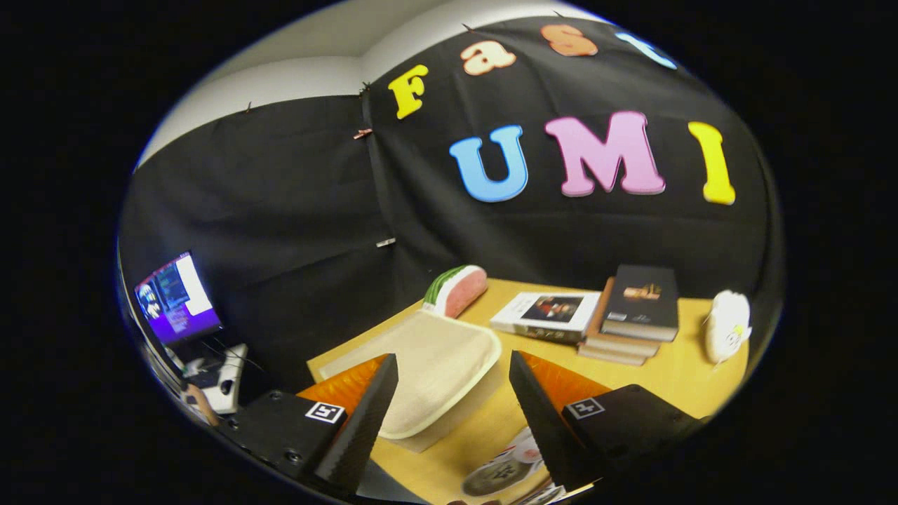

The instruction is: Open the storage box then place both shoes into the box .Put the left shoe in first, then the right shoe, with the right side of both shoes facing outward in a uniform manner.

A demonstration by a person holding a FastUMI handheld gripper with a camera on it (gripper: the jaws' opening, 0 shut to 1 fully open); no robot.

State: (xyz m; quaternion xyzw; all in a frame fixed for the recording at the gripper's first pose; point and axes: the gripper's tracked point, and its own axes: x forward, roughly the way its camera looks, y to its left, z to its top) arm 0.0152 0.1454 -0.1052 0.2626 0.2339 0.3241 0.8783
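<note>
While the gripper (452, 368) hangs above the wooden table (673, 375), its two fingers stand wide apart with nothing between them, so the claw is released and grips nothing. Taking the cream tray (435, 365) as the landmark: it lies flat on the table just ahead of the fingers, and its near rim falls in the gap between them. It has rounded corners and a raised edge, and it rests on a thin brown sheet that shows along its near side. Whether this tray is the lid of the storage box cannot be told.

Beyond the tray's far corner, close to the black cloth wall, sits a toy watermelon slice (456, 289), green rind up and pink face toward the camera. To the right of the tray lies a white book (547, 314) with a picture on its cover, and just right of that a stack of books (635, 312) with a dark one on top. Farther right of the tray, near the table's edge, stands a small white plush toy (727, 326). On the near side of the tray, under the right finger, lies a magazine (501, 473). Well to the left of the tray, off the table, a lit screen (175, 298) glows.
</note>
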